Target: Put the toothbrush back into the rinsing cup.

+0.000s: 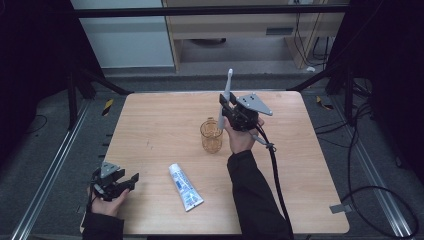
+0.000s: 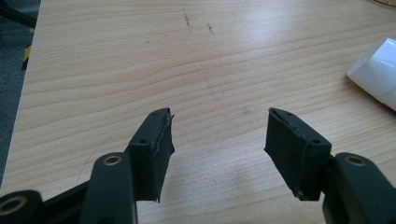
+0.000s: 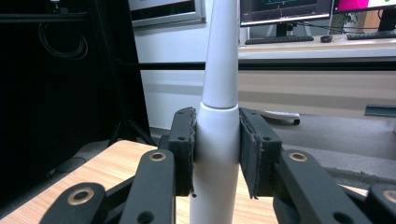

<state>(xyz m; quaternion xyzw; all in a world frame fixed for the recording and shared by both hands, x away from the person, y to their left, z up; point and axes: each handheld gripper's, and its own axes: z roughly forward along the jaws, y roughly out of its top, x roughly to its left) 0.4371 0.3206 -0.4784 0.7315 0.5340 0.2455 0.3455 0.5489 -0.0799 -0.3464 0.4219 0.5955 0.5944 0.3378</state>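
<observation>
1. The left gripper (image 1: pixel 131 180) rested low at the table's (image 1: pixel 150 125) near left corner, jaws wide and empty, probably waiting.
2. The tube (image 1: pixel 185 186) lay flat near the front edge, cap toward that gripper.
3. The cup (image 1: pixel 211 135) stood upright at the middle.
4. The right gripper (image 3: pixel 215 149) clamped the toothbrush (image 3: pixel 218 121) upright just beside and above the cup, perhaps to drop it in.

Soft overhead light fell evenly on the pale table (image 1: pixel 165 125) while its surroundings sank into near-black, a mild sheen whitened the wood in the left gripper view, shadows stayed faint, and all three pictures looked slightly soft and grainy.
</observation>
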